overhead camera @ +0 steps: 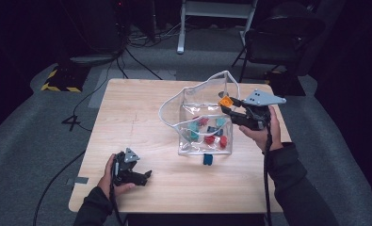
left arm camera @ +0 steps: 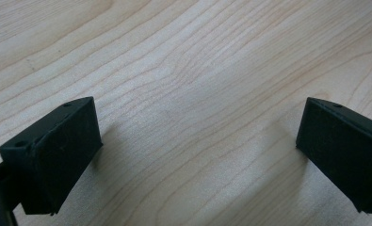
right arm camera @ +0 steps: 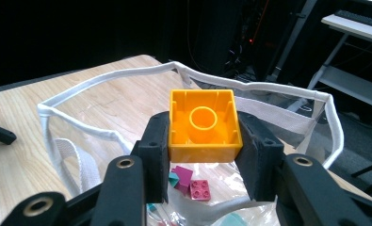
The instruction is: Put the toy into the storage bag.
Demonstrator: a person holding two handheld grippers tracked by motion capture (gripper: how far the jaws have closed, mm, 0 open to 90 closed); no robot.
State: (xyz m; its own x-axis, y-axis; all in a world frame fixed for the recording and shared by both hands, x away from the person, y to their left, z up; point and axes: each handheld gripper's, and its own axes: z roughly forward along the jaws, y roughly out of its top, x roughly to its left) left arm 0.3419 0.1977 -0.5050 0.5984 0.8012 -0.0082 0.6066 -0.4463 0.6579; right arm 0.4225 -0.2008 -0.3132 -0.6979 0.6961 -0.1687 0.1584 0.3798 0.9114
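- Pale wood table [overhead camera: 141,117], grain really plain in the left gripper view, sitting on grey carpet in a dark room with cables across the floor.
- Far left of the high view: left gripper [overhead camera: 146,176] lies on the table in the person's hand, tongs spread wide with just bare wood between them.
- Middle: a clear plastic bag [overhead camera: 172,106] with a white rim stands open on the table. Inside I count roughly three teal blocks [overhead camera: 193,127] and three red ones [overhead camera: 210,139], but the plastic glare makes it hard to be sure.
- One dark blue block [overhead camera: 207,159] sits on the table just outside the bag's front edge.
- Right: right gripper [overhead camera: 227,104] is up at the bag's rim, tongs pinching one orange block [right arm camera: 205,125] by its sides, hollow underside facing the camera, right over the opening.
- Back of the room: a dark chair [overhead camera: 280,37] and a white frame, both cut off at the top edge.
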